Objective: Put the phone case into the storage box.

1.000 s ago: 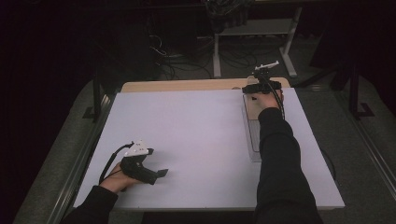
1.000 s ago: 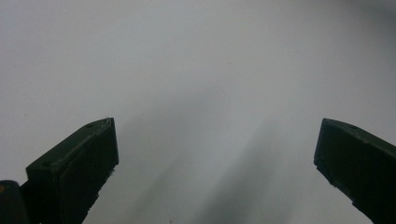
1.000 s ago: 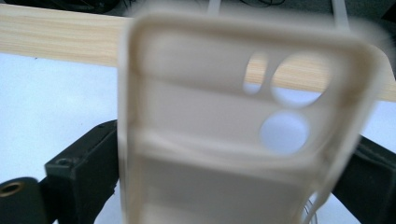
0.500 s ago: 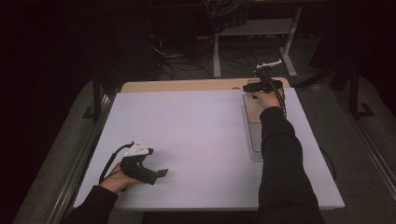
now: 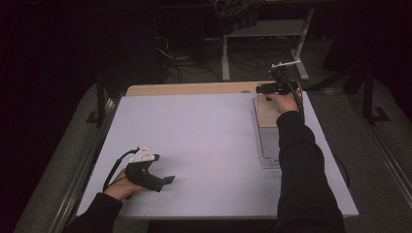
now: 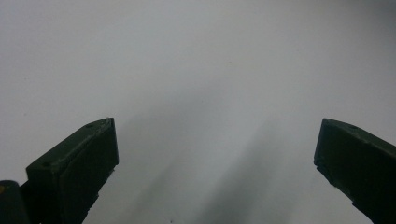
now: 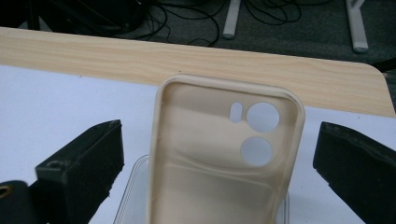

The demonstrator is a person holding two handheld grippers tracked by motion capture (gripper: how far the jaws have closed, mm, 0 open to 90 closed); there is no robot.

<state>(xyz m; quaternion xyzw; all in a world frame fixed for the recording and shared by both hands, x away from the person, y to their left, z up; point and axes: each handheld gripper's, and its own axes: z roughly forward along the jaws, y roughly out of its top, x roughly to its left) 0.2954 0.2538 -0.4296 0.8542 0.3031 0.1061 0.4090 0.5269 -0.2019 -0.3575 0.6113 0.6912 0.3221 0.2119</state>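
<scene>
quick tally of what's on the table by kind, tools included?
Beige phone case: 1
Clear plastic tray under the case: 1
Handheld tools: 2, left tool with jaws apart over the bare white tabletop, right tool with jaws apart either side of the case
Total: 4

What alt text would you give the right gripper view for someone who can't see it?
A beige phone case lies open side up on a clear tray, between the open black jaws of the right gripper, which do not touch it. Its camera cutouts point toward the wooden table edge, with cables on the floor beyond.
</scene>
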